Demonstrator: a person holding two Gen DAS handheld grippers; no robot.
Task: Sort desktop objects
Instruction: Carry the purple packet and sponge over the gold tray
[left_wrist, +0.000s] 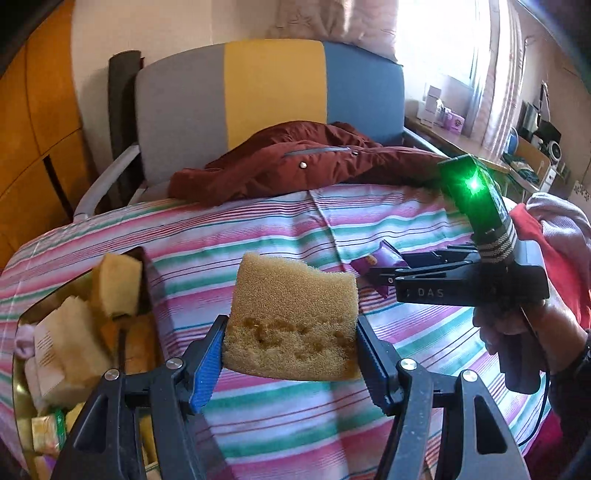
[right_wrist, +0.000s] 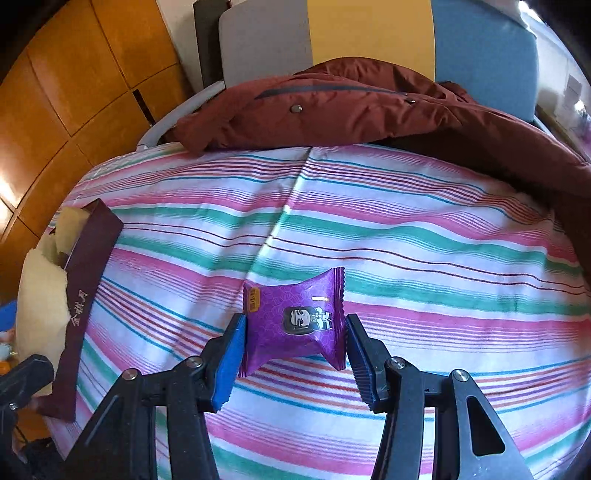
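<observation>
From the left wrist, the left tongs (left_wrist: 291, 354) clamp a tan, porous foam sponge block (left_wrist: 295, 317) above the striped cloth-covered desk (left_wrist: 258, 229). A dark box (left_wrist: 142, 284) at the left holds more sponge pieces. The right tongs (left_wrist: 373, 275) appear at the right, carrying a purple packet.

From the right wrist, the right tongs (right_wrist: 295, 343) grip a purple foil snack packet (right_wrist: 295, 317) over the desk (right_wrist: 406, 229), with a maroon jacket (right_wrist: 351, 107) behind it.

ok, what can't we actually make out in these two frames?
- Box contents, left wrist view: cut off by the frame edge and hidden behind the left claw.
- Purple packet print, right wrist view: too small to read.
- Sponge underside: faces away.
- Windowsill items: overexposed, tiny.
</observation>
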